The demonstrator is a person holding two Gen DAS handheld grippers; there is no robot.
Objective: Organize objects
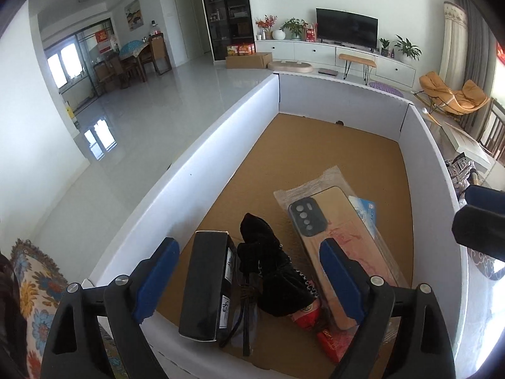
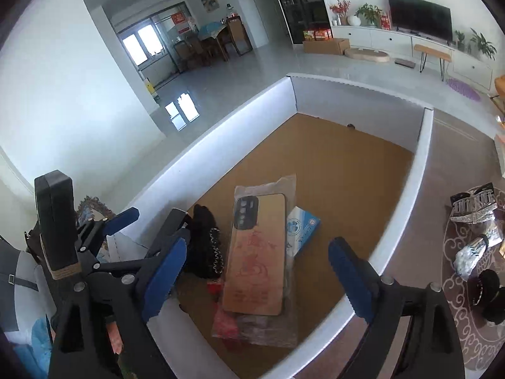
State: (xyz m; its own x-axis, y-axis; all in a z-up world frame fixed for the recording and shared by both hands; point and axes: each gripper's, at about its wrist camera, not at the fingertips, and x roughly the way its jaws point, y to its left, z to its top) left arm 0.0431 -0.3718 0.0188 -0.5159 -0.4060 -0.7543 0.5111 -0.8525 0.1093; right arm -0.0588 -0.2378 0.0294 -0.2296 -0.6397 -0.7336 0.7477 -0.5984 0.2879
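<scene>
Between the wide-open left tongs (image 1: 249, 279), which grip nothing, a black case (image 1: 206, 284) leans in the white box's (image 1: 202, 170) near left corner beside a black pouch (image 1: 271, 271) and bagged phone case (image 1: 334, 243). The right tongs (image 2: 255, 279) gape empty above.

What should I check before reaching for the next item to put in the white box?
1. Left claw open and empty: ok.
2. Right claw open and empty: ok.
3. Black case fully settled in the white box: cannot tell; it stands tilted at the near wall.
4. Bagged phone case lying flat: ok.
5. Free floor at the box's far end: ok.
6. Items still outside, silver hair clip on the patterned mat: not ok, still to pack.
</scene>
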